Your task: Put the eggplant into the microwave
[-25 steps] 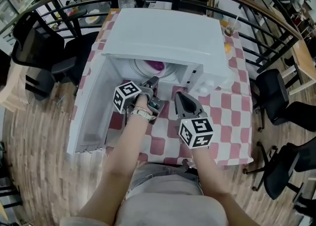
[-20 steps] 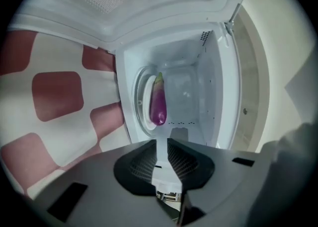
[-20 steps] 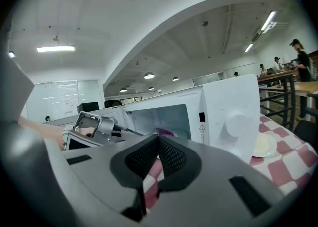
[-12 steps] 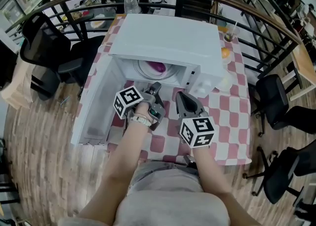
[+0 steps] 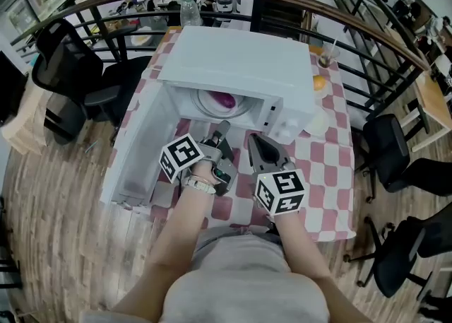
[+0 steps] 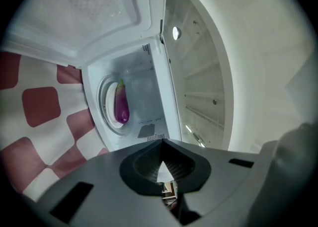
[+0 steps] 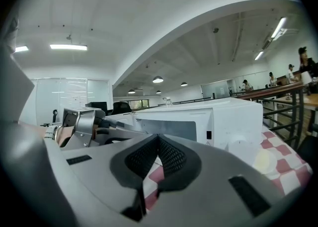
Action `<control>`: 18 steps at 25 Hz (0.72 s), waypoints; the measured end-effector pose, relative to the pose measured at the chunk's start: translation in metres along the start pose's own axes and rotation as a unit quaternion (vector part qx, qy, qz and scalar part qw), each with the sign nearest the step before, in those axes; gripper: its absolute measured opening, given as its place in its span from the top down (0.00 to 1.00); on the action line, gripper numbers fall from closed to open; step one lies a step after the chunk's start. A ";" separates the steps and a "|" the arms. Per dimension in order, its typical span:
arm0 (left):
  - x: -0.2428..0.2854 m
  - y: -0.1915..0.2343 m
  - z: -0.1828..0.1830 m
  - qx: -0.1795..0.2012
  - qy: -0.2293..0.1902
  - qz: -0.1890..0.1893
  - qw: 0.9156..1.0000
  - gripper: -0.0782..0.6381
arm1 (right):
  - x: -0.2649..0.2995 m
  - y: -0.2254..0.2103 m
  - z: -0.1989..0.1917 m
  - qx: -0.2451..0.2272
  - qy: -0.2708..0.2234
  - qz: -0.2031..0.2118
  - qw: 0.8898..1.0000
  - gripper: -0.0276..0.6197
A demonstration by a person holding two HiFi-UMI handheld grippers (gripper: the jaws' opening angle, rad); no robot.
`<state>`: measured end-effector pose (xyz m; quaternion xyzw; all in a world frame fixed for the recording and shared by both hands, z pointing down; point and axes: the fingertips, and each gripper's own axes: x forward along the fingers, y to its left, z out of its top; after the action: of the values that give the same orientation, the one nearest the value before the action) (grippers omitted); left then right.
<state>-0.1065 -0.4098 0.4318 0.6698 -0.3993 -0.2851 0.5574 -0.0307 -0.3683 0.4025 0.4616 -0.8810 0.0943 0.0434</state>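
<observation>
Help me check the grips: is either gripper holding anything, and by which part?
Nothing is held. The left gripper and right gripper are both shut and empty; the eggplant lies on the turntable inside the microwave.

The eggplant point(image 5: 224, 100) lies inside the open microwave point(image 5: 240, 60), with the left claw point(image 5: 222, 129) and right claw point(image 5: 253, 141) just before it.

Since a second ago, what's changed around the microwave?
The left gripper has drawn back from the microwave, empty, jaws shut. The right gripper hardly shifted. The eggplant stayed on the plate inside; the door stayed open.
</observation>
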 end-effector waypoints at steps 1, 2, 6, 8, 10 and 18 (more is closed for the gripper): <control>-0.001 -0.003 0.000 0.011 -0.005 -0.005 1.000 0.89 | -0.001 -0.001 0.001 -0.002 -0.001 -0.001 1.000 0.92; -0.003 -0.006 -0.001 0.022 -0.009 -0.010 1.000 0.89 | -0.001 -0.002 0.001 -0.002 -0.003 -0.002 1.000 0.92; -0.007 -0.017 -0.005 0.058 -0.020 -0.033 0.998 0.89 | -0.002 -0.002 0.004 -0.005 -0.009 -0.001 1.000 0.92; -0.010 -0.024 -0.008 0.085 -0.022 -0.047 0.995 0.89 | -0.003 0.000 0.003 -0.013 -0.008 0.002 1.000 0.92; -0.012 -0.033 -0.011 0.126 -0.024 -0.060 0.990 0.89 | -0.004 0.001 0.003 -0.019 -0.009 0.002 1.000 0.92; -0.023 -0.056 -0.021 0.333 -0.030 -0.086 0.938 0.89 | -0.009 0.002 0.004 -0.028 -0.023 -0.003 0.999 0.92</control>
<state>-0.0892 -0.3755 0.3802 0.8401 -0.4287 -0.2026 0.2634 -0.0273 -0.3610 0.3972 0.4646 -0.8828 0.0593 0.0362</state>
